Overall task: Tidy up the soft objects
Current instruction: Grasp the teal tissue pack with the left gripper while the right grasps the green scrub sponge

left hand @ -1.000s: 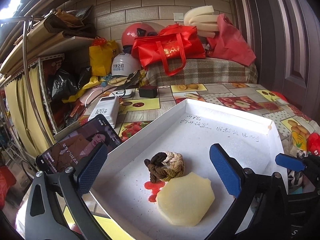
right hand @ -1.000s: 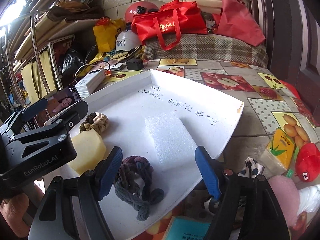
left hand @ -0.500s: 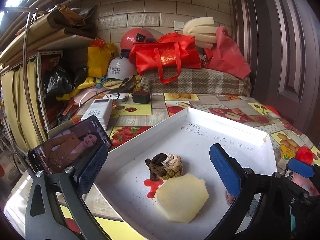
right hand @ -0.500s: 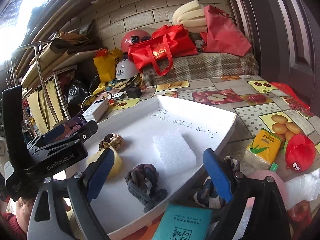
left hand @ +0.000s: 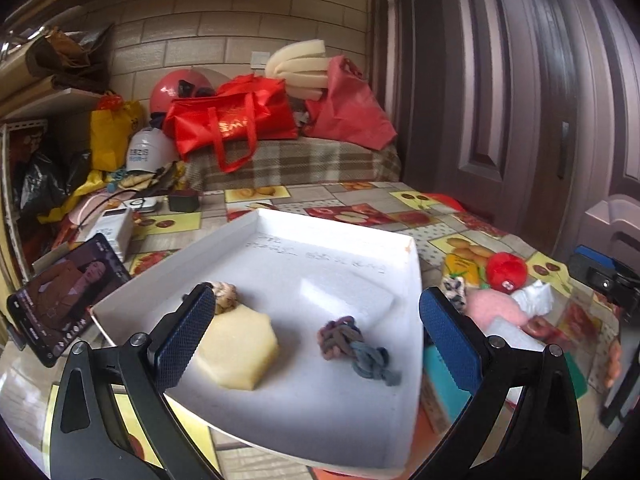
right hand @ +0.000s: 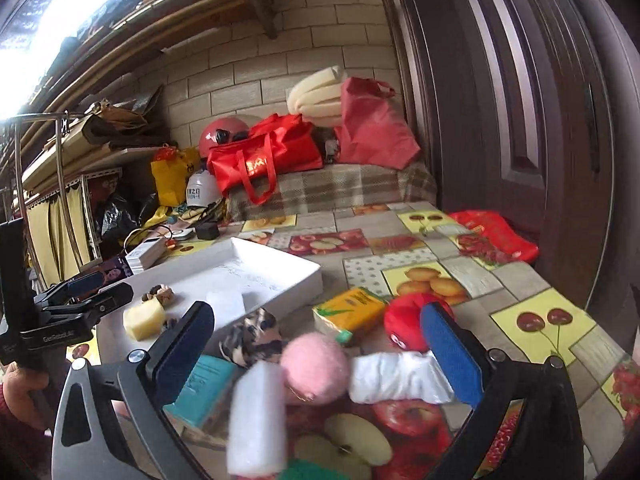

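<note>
Right gripper (right hand: 316, 350) is spread wide with nothing in it, hanging over the loose pile at about 6 o'clock of that view. The pink pompom (right hand: 314, 368) sits between its jaws, just beside the white foam block (right hand: 258, 420). Probably feather-light and squishy, so I'd pinch it across the middle. Left gripper (left hand: 310, 340) is also spread, over the white tray (left hand: 414, 264), which already holds 4 soft bits.

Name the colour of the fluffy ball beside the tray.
Pink; the fluffy ball shows best in the right wrist view.
</note>
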`<action>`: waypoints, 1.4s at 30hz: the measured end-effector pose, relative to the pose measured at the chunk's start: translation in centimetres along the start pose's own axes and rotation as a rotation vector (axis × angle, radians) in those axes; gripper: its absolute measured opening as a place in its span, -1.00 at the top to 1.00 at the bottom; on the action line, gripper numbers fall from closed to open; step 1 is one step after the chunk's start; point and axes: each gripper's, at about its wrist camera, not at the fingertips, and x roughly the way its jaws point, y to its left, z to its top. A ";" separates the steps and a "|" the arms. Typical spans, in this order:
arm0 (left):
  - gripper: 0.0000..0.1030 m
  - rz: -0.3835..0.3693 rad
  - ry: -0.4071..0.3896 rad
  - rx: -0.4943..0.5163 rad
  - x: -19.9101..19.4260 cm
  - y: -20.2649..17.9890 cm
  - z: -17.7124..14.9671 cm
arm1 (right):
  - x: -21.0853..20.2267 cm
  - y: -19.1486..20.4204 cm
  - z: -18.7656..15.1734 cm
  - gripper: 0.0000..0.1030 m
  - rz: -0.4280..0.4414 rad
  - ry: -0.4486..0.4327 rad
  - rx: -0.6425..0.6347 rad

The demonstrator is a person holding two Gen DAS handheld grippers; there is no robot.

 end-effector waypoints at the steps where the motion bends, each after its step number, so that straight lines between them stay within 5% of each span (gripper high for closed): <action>1: -1.00 -0.027 0.022 0.020 0.1 -0.9 0.0 | 0.0 -1.3 -0.2 -1.00 0.024 0.039 0.032; 5: -0.99 -0.155 0.101 0.064 -0.1 -4.2 -0.7 | -0.7 -4.2 -0.8 -1.00 0.092 0.132 0.078; 11: -0.99 -0.273 0.218 0.160 -0.3 -8.8 -1.8 | -1.5 -2.3 -3.0 -1.00 0.263 0.327 -0.080; 19: -0.98 -0.164 0.355 0.228 1.6 -10.9 -3.2 | 0.4 1.8 -6.0 -0.97 0.253 0.468 -0.361; 20: -0.98 -0.160 0.362 0.228 1.7 -10.8 -3.3 | 0.8 2.2 -6.4 -0.83 0.238 0.493 -0.394; 22: -0.96 -0.152 0.372 0.234 1.8 -10.9 -3.5 | 1.6 2.4 -7.1 -0.23 0.240 0.545 -0.419; 26: -0.95 -0.132 0.399 0.251 2.3 -11.2 -3.7 | 1.3 0.3 -6.5 -0.12 0.209 0.518 -0.371; 30: -0.95 -0.138 0.433 0.264 3.0 -12.1 -3.9 | 1.9 -4.3 -4.9 -0.12 0.116 0.488 -0.188; 35: -0.92 -0.152 0.485 0.194 4.7 -12.6 -3.8 | 1.9 -6.9 -4.4 -0.13 0.143 0.479 -0.031; 37: -0.76 -0.139 0.480 0.210 5.1 -13.3 -3.7 | 1.8 -7.1 -4.4 -0.13 0.160 0.480 -0.006; 40: -0.21 -0.175 0.487 0.245 5.4 -14.5 -3.9 | 1.7 -7.7 -4.4 -0.13 0.182 0.481 0.039; 42: -0.18 -0.174 0.496 0.266 5.6 -15.1 -4.0 | 1.8 -7.9 -4.4 -0.13 0.192 0.479 0.060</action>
